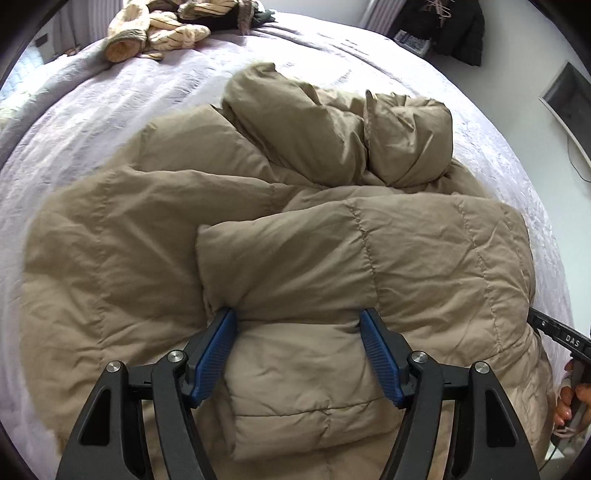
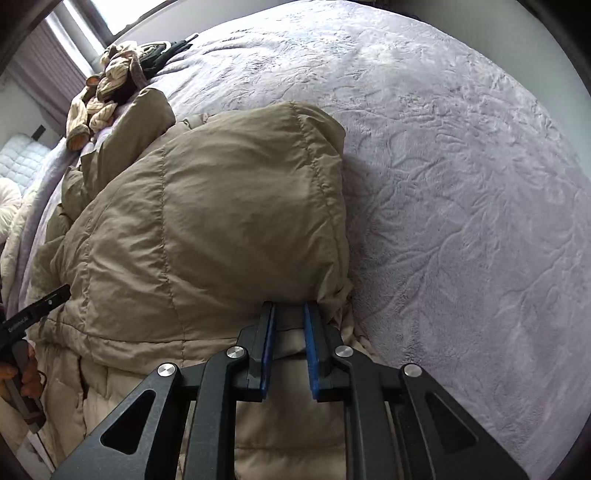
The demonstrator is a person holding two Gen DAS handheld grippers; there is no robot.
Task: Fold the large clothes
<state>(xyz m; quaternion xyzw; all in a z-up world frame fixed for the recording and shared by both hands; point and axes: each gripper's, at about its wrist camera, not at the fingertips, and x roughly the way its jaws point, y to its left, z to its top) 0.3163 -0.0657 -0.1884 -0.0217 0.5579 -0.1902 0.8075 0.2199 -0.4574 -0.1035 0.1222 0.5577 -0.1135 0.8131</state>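
Tan puffer coat lengthwise on bed, hood farthest

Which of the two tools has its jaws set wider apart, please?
The left tool: its blue pads straddle a thick fold of the tan puffer coat. The right tool stands far narrower, pinching a thin edge.

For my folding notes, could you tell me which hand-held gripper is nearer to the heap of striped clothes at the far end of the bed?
Neither clearly: both the left hand-held gripper and the right hand-held gripper sit at the tan puffer coat's near edge, far from the striped clothes.
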